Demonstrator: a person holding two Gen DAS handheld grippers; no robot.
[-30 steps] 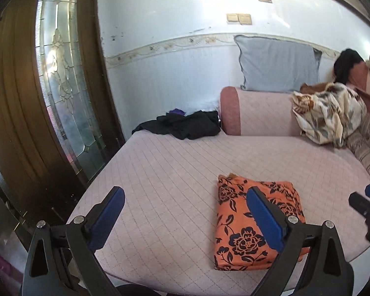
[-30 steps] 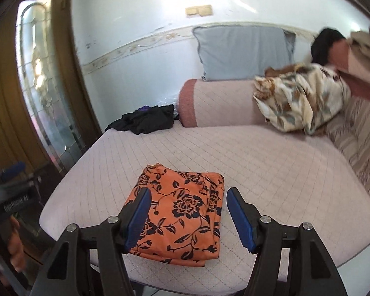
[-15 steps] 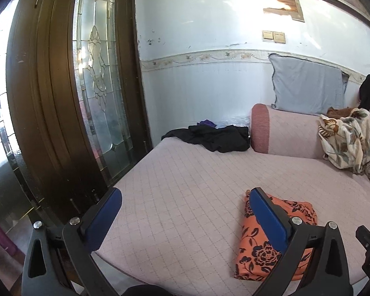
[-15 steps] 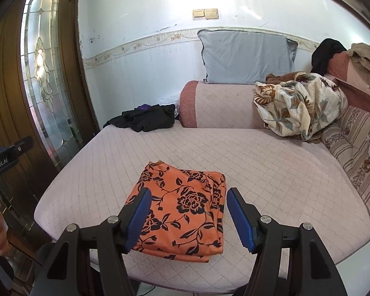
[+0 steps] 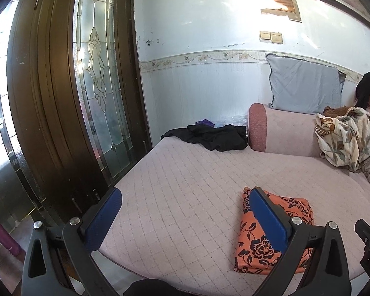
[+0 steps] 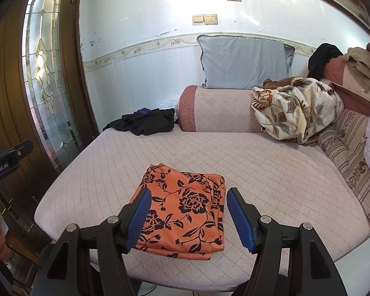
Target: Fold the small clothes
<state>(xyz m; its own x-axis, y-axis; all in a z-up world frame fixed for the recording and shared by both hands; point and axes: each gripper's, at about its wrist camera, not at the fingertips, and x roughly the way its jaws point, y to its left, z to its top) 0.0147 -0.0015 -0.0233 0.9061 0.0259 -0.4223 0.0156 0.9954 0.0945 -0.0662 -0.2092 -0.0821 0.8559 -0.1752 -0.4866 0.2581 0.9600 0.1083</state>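
Right wrist view shows my right hand-held gripper [image 6: 186, 215] spread wide and holding nothing, just above the near edge of the cloth [image 6: 182, 207]. This orange cloth with black flowers lies folded flat on the front part of the sofa seat [image 6: 271, 170], near its edge. From the left wrist view, my left hand-held gripper [image 5: 185, 219] is also spread and empty, to the left of the cloth [image 5: 271, 231]. Black clothes [image 6: 145, 123] lie in a heap at the far corner of the seat. A grey pillow [image 6: 244, 61] leans on the wall, and a flowered blanket [image 6: 296, 108] is bunched at the right.
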